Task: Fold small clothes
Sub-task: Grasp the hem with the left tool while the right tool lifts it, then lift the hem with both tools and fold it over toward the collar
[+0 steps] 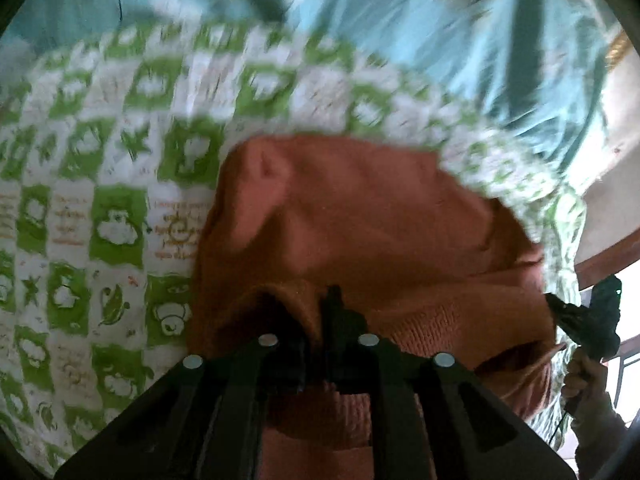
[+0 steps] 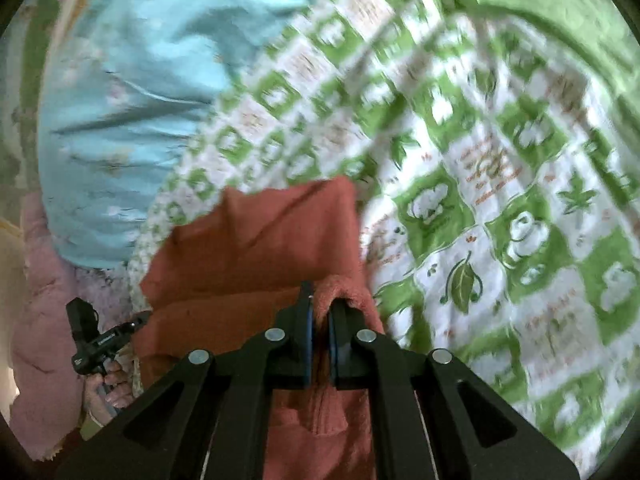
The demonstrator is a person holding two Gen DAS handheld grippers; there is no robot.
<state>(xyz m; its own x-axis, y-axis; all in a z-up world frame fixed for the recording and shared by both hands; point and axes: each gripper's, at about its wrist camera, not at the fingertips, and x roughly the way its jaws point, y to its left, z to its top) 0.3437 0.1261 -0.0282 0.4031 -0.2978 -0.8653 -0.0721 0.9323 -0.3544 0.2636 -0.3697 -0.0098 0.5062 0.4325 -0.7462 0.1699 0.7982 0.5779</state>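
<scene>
A rust-orange knitted garment [image 1: 352,216] hangs in the air over a green-and-white checked sheet [image 1: 80,208]. My left gripper [image 1: 316,312] is shut on the garment's ribbed edge. In the right wrist view the same garment [image 2: 256,236] drapes from my right gripper [image 2: 320,308], which is shut on a rolled edge of it. The other gripper and the hand that holds it show at the right edge of the left wrist view [image 1: 588,320] and at the lower left of the right wrist view [image 2: 100,340]. Both views are blurred by motion.
A light blue quilt [image 2: 132,104] lies bunched beyond the checked sheet [image 2: 520,208]; it also shows in the left wrist view [image 1: 440,40]. A pink fluffy cloth [image 2: 40,320] lies at the left. A plain green fabric [image 2: 540,4] lies at the upper right.
</scene>
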